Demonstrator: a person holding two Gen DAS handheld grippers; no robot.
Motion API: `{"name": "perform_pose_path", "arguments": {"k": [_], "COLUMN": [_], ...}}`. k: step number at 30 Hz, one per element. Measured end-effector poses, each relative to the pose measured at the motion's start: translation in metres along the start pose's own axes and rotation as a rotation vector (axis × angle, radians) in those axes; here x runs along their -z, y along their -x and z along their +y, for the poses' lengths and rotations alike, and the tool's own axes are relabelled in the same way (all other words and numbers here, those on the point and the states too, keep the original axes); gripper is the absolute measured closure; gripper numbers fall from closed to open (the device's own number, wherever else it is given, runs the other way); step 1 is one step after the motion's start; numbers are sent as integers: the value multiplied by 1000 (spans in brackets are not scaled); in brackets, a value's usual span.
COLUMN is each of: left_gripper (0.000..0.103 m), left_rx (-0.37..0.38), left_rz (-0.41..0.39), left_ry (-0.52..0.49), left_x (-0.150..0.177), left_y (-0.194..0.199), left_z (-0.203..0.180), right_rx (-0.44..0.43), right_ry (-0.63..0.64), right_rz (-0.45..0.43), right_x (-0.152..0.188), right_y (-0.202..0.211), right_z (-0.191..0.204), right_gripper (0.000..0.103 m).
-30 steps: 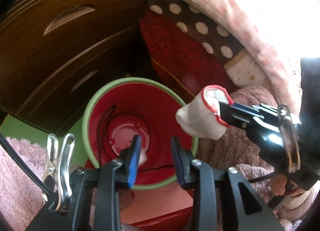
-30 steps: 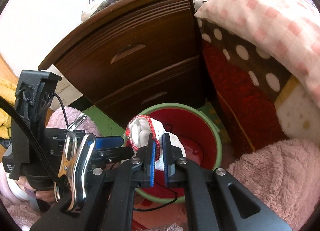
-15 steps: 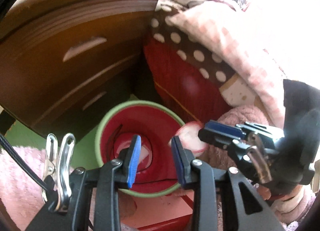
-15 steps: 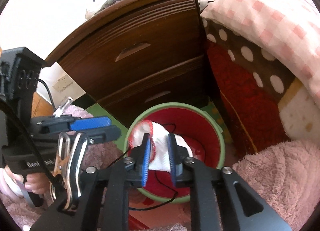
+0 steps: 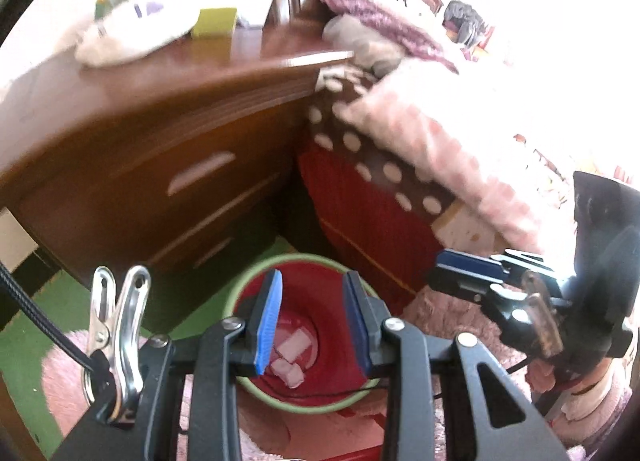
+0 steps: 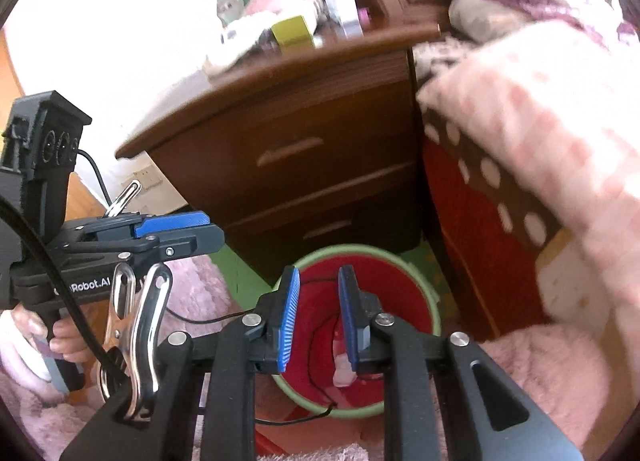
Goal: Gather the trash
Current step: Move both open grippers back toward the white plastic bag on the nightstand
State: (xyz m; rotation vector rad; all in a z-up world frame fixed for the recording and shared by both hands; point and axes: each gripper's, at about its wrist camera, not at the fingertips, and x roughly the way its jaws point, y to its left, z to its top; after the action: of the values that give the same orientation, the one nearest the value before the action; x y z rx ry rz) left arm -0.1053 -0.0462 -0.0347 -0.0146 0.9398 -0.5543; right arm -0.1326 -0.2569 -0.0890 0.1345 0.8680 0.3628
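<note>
Left wrist: both grippers released, left gripper (image 5: 313, 319) and right gripper (image 6: 319, 319) empty above bin (image 5: 256, 281). Trash (image 5: 290, 357) lies on bin bottom; looks light, soft, crushable. Pinch any fold mid-body, gentle squeeze suffices.

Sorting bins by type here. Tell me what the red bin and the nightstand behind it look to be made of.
Bin: likely plastic, a smooth, slightly glossy red inner wall with a pale green moulded rim.
Nightstand: looks like dark brown wood or wood veneer with a lacquered sheen; grooved edge under the top and recessed drawer pulls. The blur leaves solid wood or veneer open.
</note>
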Motion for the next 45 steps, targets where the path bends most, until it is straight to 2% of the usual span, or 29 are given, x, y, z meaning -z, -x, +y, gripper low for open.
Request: {"name": "perform_pose_path", "arguments": {"k": [8,19,29,31,33,40,45], "left_gripper": [69,65,65,56,52,51,51], "left_rx": [-53,-134,-183,-206,-224,-263,-251], "left_rz": [-93,-155,-194,-199,-205,-221,-210], "left_ry": [47,128,168,175,186,201,218], "left_x": [-18,-40,-81,-88,-96,-119,-132], "left_y": [41,68,78,79,79,74,62], "left_z": [19,56,84,91,98,120,135], "right_rx": [1,-5,-67,-76,-89,-126,-118], "right_ry": [36,42,61,67,72,66,74], "right_rz": [-80,-119,-143,-149,-151,-161,-161], "right_x": [-27,-49,-85,-92,-100,-125,-147], "right_y": [35,42,31,28,24,5,-15], "right_z": [4,6,16,20,24,34,43], "right_gripper": [82,77,76,76,76,74,74]}}
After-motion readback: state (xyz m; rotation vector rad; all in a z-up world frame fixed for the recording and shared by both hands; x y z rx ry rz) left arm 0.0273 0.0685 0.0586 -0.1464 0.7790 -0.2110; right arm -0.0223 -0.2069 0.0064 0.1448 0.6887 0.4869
